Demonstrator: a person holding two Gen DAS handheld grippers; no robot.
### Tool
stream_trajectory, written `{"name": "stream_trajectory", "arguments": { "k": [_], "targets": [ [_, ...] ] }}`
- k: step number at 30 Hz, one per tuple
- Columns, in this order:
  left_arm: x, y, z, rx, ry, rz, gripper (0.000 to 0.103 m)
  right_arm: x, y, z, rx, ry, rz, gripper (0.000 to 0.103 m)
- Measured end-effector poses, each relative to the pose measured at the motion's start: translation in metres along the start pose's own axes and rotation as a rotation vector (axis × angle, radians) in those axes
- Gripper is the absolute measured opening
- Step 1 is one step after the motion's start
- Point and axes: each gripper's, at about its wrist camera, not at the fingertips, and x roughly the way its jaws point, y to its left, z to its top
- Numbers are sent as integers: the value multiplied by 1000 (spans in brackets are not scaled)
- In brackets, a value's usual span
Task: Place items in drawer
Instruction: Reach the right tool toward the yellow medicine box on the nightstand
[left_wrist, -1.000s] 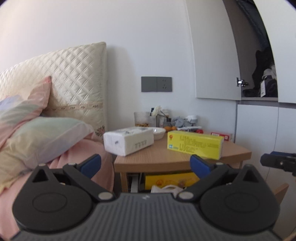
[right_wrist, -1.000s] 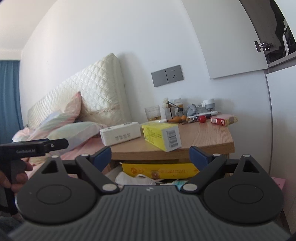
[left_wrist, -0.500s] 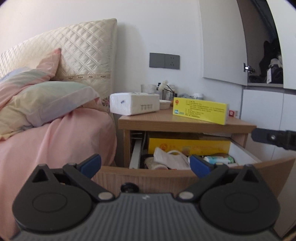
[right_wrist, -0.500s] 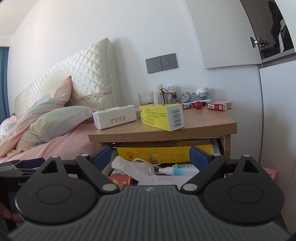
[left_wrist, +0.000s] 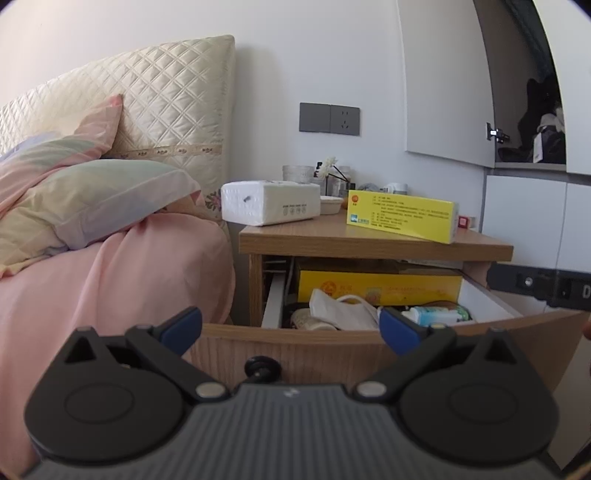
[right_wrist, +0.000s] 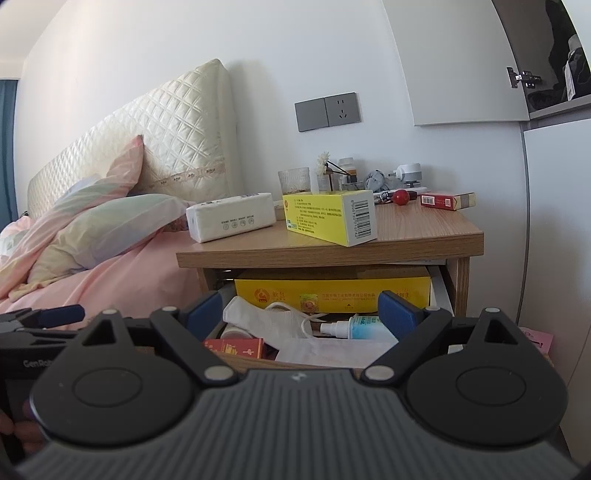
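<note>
Open drawer (left_wrist: 332, 354) front edge before both spread, empty jaws.

Left wrist view: low, close before the open drawer (left_wrist: 332, 347), facing the bench (left_wrist: 373, 242) and the bed (left_wrist: 110, 266). Right wrist view: from further right, equally low. Shared: bench, drawer, bed.

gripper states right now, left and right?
Left gripper: jaws open, holding nothing, above the drawer front.
Right gripper: jaws open, holding nothing.
</note>
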Motion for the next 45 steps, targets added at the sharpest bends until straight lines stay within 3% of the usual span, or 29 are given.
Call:
{"name": "stream_trajectory", "arguments": {
  "k": [29,37,41,45],
  "targets": [
    [-1,-2,-1,5,1,3,103,-2,-7,5,7,-1,5,93],
    [-3,-1,-1,1,-6,-6,103,12,-11,32,-8,6,47,93],
    [-4,-1,-1,1,-11,-4,103,36,-13,64,-31,48,121,93],
    [-5,0,0,1,-19,-4,103,70,-9,99,-132,100,152,93]
  ]
}}
